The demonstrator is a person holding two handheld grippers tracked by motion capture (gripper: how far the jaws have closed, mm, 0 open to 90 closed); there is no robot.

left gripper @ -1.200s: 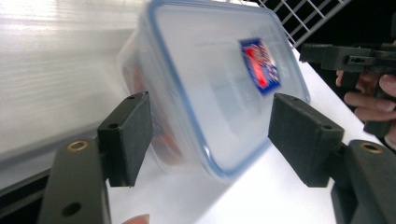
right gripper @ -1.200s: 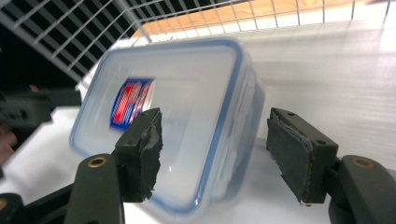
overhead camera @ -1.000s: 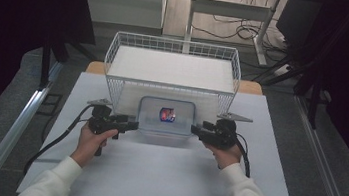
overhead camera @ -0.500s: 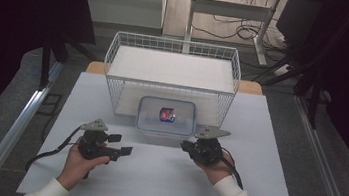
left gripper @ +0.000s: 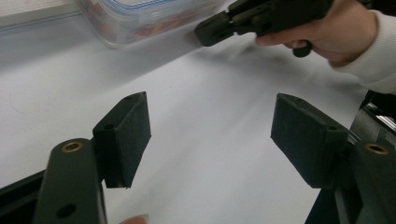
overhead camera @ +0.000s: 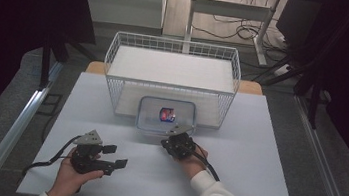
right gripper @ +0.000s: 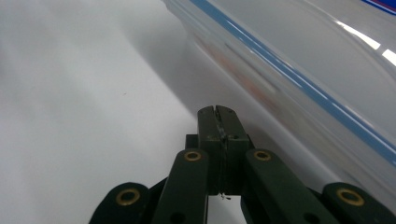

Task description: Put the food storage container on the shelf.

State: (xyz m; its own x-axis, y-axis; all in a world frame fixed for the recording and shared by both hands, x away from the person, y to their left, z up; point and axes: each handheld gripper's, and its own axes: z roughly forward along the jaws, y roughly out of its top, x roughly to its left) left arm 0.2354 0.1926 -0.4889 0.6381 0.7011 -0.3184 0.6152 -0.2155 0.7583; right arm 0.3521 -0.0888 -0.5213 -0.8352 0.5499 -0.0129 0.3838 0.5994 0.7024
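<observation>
Presently we find the clear lidded container (overhead camera: pixel 166 115) on the white table (overhead camera: pixel 265 159), against the wire basket (overhead camera: pixel 171 80); right gripper (overhead camera: pixel 171 141) just beside its near edge, jaws just closed together on nothing; left gripper (overhead camera: pixel 116 155) well apart, jaws spread, empty.

A wire basket (overhead camera: pixel 174 57) is set at the table's (overhead camera: pixel 262 189) far edge, centred. A lidded container (overhead camera: pixel 167 114) is placed just before the basket, a small item (overhead camera: pixel 167 113) held inside. The right gripper (overhead camera: pixel 173 140) is positioned just before the container's near edge; the left gripper (overhead camera: pixel 116 155) is found toward the near left corner.
</observation>
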